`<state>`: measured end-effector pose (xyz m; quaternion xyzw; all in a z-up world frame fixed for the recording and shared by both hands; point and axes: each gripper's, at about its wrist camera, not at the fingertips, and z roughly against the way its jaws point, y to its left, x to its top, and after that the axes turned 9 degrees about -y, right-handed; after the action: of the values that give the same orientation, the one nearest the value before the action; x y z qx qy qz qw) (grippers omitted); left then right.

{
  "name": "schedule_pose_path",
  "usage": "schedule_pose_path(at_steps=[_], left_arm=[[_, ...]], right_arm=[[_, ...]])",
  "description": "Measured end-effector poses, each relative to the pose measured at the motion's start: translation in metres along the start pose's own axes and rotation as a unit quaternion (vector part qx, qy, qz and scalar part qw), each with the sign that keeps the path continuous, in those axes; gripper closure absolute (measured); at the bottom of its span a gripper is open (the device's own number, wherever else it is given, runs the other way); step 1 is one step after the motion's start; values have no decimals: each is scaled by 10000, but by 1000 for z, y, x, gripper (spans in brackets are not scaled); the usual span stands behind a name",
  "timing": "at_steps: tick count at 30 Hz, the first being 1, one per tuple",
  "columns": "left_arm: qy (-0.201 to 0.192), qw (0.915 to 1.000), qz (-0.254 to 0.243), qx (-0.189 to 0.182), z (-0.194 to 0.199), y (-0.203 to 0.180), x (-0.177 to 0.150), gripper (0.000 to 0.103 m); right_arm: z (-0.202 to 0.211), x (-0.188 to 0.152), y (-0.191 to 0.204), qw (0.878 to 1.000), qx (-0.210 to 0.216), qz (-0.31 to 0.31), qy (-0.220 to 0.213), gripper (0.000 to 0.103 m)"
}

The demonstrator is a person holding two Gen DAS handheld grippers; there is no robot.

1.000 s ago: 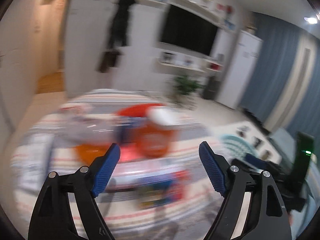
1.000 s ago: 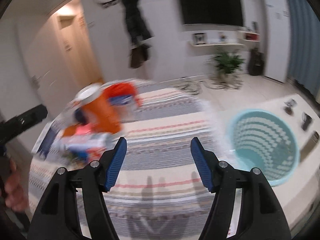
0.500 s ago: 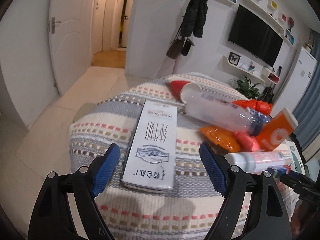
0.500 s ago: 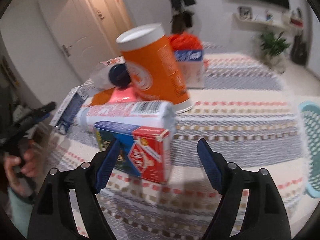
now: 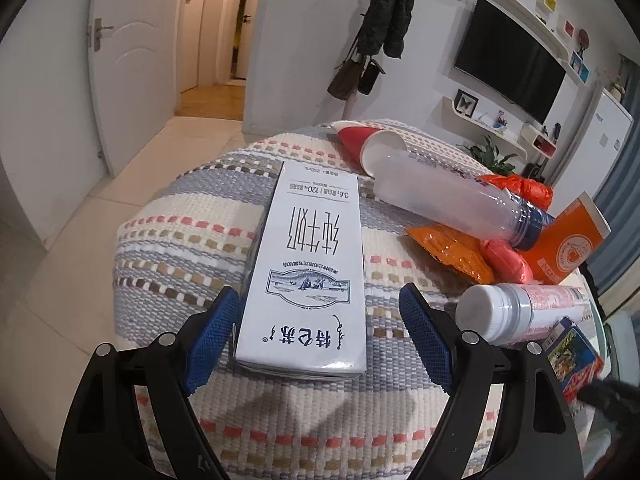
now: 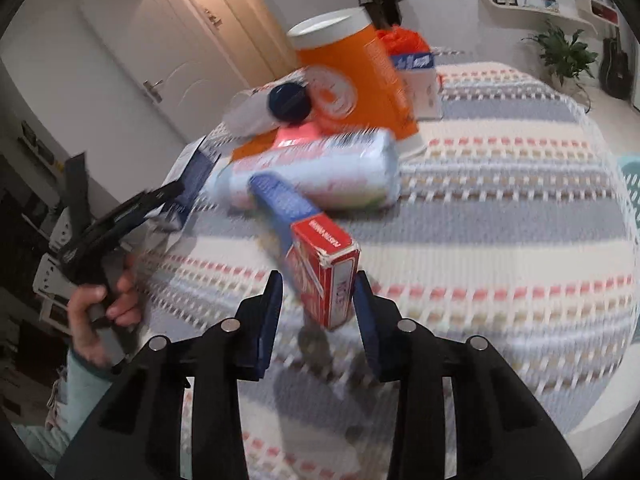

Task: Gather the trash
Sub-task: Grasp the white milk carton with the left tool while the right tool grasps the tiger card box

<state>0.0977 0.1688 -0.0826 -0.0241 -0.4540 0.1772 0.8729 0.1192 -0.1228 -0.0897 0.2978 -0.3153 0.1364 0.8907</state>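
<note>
A white milk carton point(image 5: 308, 276) lies flat on the striped tablecloth point(image 5: 192, 216). My left gripper point(image 5: 320, 332) is open with its blue pads on either side of the carton's near end. My right gripper point(image 6: 318, 308) is shut on a red and blue carton point(image 6: 316, 260) and holds it tilted above the cloth. Behind it lie a white and pink bottle point(image 6: 316, 172), an orange canister point(image 6: 356, 76) and a clear bottle with a blue cap point(image 5: 456, 204). A red paper cup point(image 5: 368, 144) lies on its side.
An orange wrapper point(image 5: 452, 252) and a pink packet point(image 5: 504, 260) lie among the pile. A teal basket rim point(image 6: 630, 184) shows at the right edge. The left gripper and the hand holding it point(image 6: 100, 300) show at left in the right wrist view.
My left gripper moved forward to straddle the white milk carton. My right gripper closed on the red and blue carton and lifted it off the cloth.
</note>
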Motion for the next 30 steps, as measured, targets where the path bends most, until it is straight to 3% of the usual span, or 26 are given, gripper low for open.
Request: schedule_pose_path(at_steps=[4, 5, 7, 10, 12, 14, 19, 22, 26, 30], left_arm=[[39, 10000, 12, -59, -1, 4, -5, 23], [33, 10000, 16, -78, -1, 4, -4, 23], [37, 9999, 42, -95, -3, 5, -2, 23], [78, 9999, 59, -105, -6, 5, -2, 24], [122, 9999, 52, -100, -8, 6, -2, 24], [144, 9998, 47, -108, -9, 6, -2, 24], [165, 9997, 94, -170, -10, 8, -1, 24], [172, 9996, 79, -203, -10, 8, -2, 24], [170, 9996, 35, -219, -10, 6, -3, 24], [167, 9996, 32, -242, -10, 6, -3, 24]], right_arm=[[11, -8, 8, 9993, -282, 246, 3, 68], [15, -6, 8, 9988, -378, 316, -46, 65], [18, 1, 10, 9959, -739, 483, -215, 44], [22, 14, 17, 9919, -889, 853, -321, 42], [20, 19, 25, 9883, -922, 1174, -324, 31], [8, 22, 45, 9797, -1009, 1696, -349, 28], [-25, 28, 60, 9699, -851, 2280, -117, 28], [-54, 31, 46, 9756, -647, 2043, 487, 28], [-55, 41, 36, 9830, -369, 1750, 415, 28], [-65, 49, 24, 9870, -1, 1480, 627, 24]])
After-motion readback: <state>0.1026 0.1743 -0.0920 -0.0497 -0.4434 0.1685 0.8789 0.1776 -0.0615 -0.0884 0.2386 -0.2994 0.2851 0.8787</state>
